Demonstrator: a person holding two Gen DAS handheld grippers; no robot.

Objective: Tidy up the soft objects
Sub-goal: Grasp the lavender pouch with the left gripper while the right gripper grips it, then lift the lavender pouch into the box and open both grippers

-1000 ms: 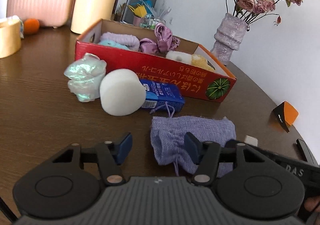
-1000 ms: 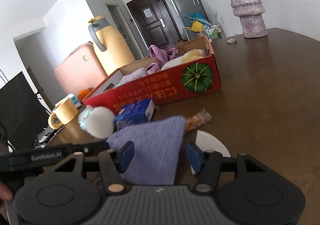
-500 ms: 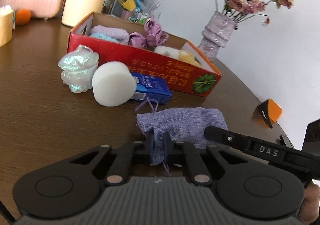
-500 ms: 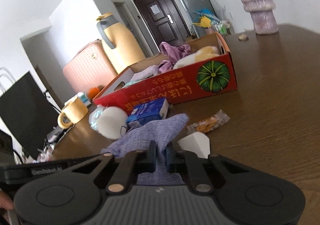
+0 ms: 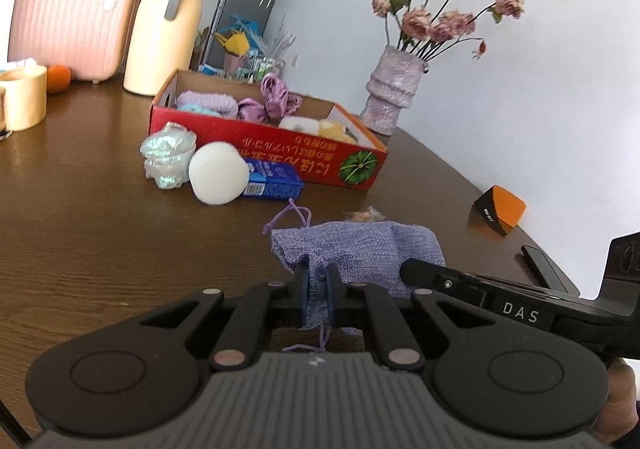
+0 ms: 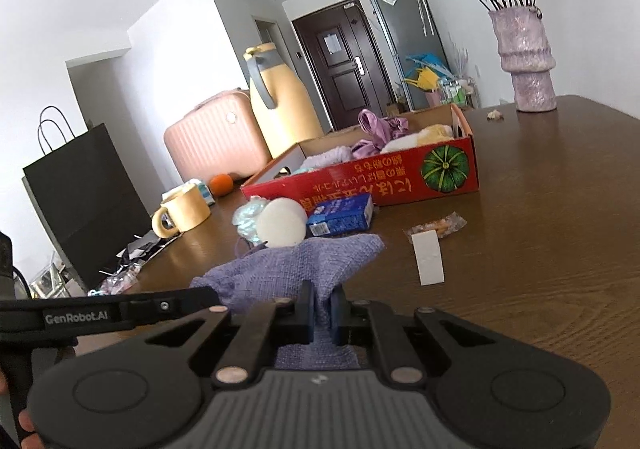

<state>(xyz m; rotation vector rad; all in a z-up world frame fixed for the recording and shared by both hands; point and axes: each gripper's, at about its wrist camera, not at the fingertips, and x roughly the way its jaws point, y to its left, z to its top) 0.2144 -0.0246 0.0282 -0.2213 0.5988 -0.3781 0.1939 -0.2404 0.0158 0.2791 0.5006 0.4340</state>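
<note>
Pouch (image 5: 356, 249) pinched btwn both fingers (image 5: 333, 281).

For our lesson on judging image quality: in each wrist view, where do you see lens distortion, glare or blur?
Left wrist view: fisheye bends the table edge into a curve and darkens the corners; the purple pouch held in the left gripper is sharp. Right wrist view: walls bow, window light glares off the table beside the red box; the right gripper looks slightly soft.

Left tongs (image 5: 318, 289): jaws clamped on a fold of cloth, pointing forward and downward. Right tongs (image 6: 321, 315): likewise clamped on cloth, alongside the left. Fingers (image 5: 620, 405) of the person's right hand visible at frame edge.
</note>
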